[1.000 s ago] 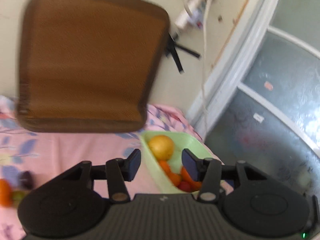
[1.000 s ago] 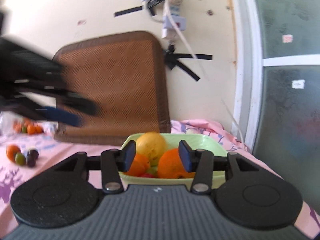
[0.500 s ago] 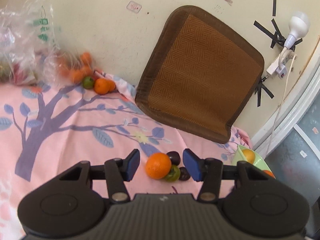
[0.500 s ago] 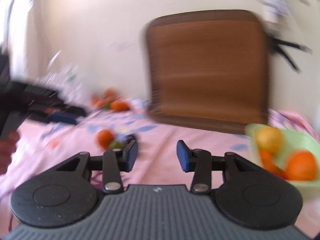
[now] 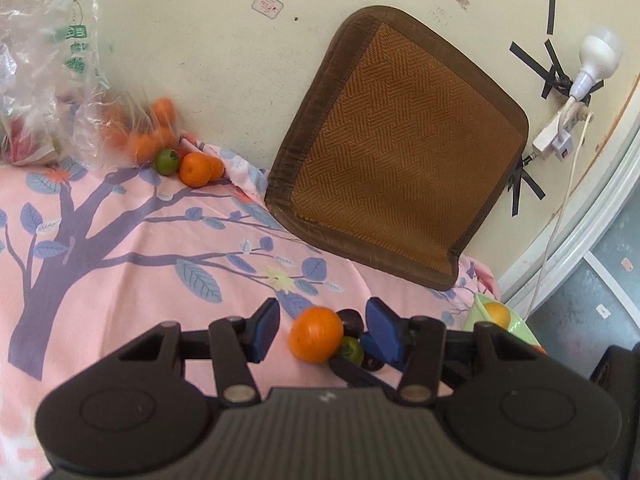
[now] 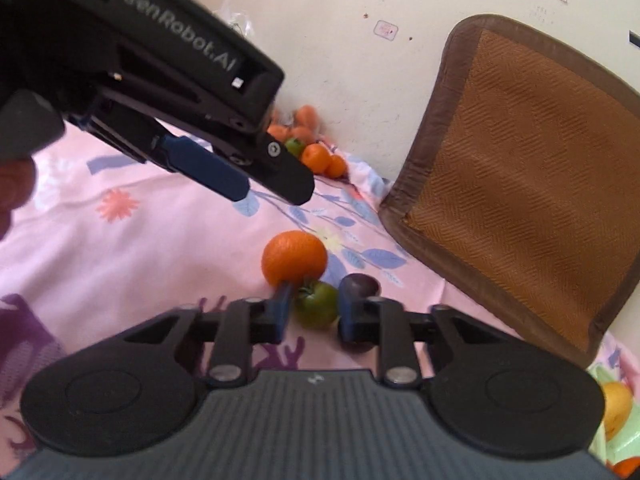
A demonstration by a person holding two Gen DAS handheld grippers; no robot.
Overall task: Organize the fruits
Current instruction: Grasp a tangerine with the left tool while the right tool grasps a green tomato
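Note:
An orange (image 6: 294, 258), a green fruit (image 6: 316, 306) and a dark plum (image 6: 359, 286) lie bunched on the pink floral cloth. My right gripper (image 6: 314, 316) is low over them; its jaws are closing, and the pads press on both sides of the green fruit. My left gripper (image 5: 322, 332) hovers open just above, the orange (image 5: 316, 334) showing between its blue pads without touching them. In the right wrist view the left gripper (image 6: 268, 190) comes in from the upper left. The light green bowl (image 5: 478, 312) with a yellow fruit (image 5: 497, 312) stands to the right.
A brown woven cushion (image 5: 400, 148) leans on the wall behind the fruit. A clear plastic bag (image 5: 48, 80) and a few loose oranges (image 5: 196, 168) lie at the far left by the wall. A lamp and power strip (image 5: 560, 136) hang near the window frame.
Both views have swung left from the green bowl to the bunched fruit. The right gripper's jaws have narrowed around the green fruit. The left gripper's opening looks unchanged.

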